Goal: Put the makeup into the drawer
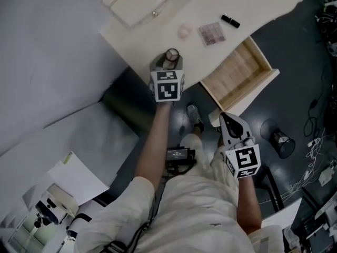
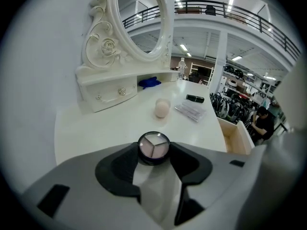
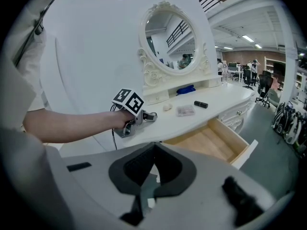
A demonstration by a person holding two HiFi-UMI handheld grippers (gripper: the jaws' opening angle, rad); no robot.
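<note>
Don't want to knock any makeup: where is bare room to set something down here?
The open drawer has a bare wooden bottom. The tabletop is free past the lipstick, and between the round compact and the pink puff. Crowded: puff, palette and lipstick sit in a close row.

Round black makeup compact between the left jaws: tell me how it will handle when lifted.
The round black makeup compact looks rigid and probably light, being small and shallow. Its smooth curved rim may slip between the pads. Lying flat, it should slide rather than roll.

surface: white vanity top point(image 1: 253, 9) | on it: round compact point(image 2: 153, 147); pink puff point(image 1: 185, 31); palette point(image 1: 211, 33); lipstick point(image 1: 230, 20)
</note>
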